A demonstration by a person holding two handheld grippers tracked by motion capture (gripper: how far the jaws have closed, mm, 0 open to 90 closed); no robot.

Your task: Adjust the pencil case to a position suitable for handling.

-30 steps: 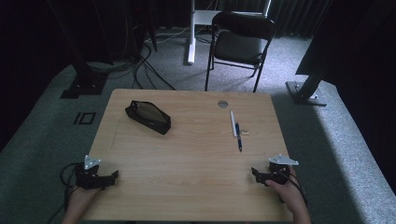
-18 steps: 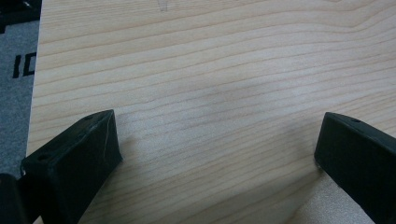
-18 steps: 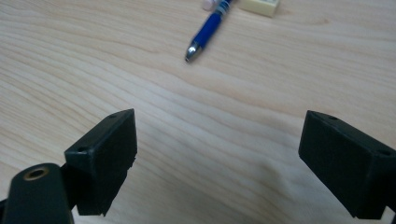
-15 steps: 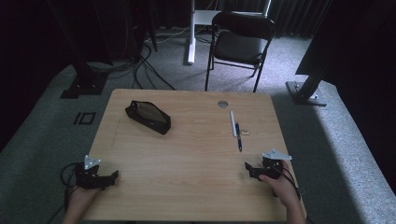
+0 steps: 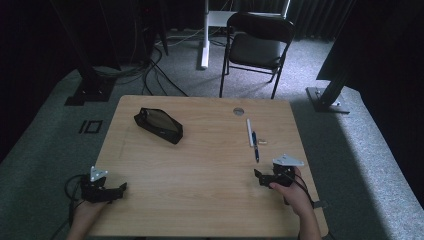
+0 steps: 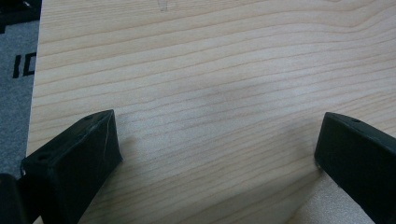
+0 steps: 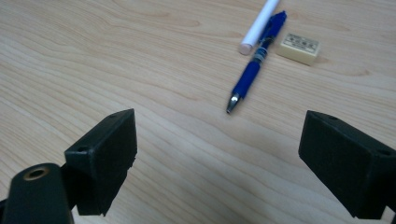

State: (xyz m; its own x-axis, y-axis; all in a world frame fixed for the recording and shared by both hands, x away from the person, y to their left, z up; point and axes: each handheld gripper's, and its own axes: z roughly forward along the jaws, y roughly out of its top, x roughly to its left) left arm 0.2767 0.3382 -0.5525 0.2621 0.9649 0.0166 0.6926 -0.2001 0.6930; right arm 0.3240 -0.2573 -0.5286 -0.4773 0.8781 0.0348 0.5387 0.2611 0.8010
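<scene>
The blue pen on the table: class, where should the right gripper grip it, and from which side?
Grip the blue pen at mid-barrel, coming from above with the right gripper open across its width. The white stick touches its far end, so stay nearer the tip.

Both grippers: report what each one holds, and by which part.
Nothing is held. The left gripper is open over bare table; the right gripper is open, short of the blue pen.

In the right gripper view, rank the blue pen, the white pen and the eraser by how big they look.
1. Blue pen, longest in view.
2. White pen: looks shorter, but the top edge cuts it off, so its rank against the blue pen is unsure.
3. Eraser, clearly smallest.
</scene>
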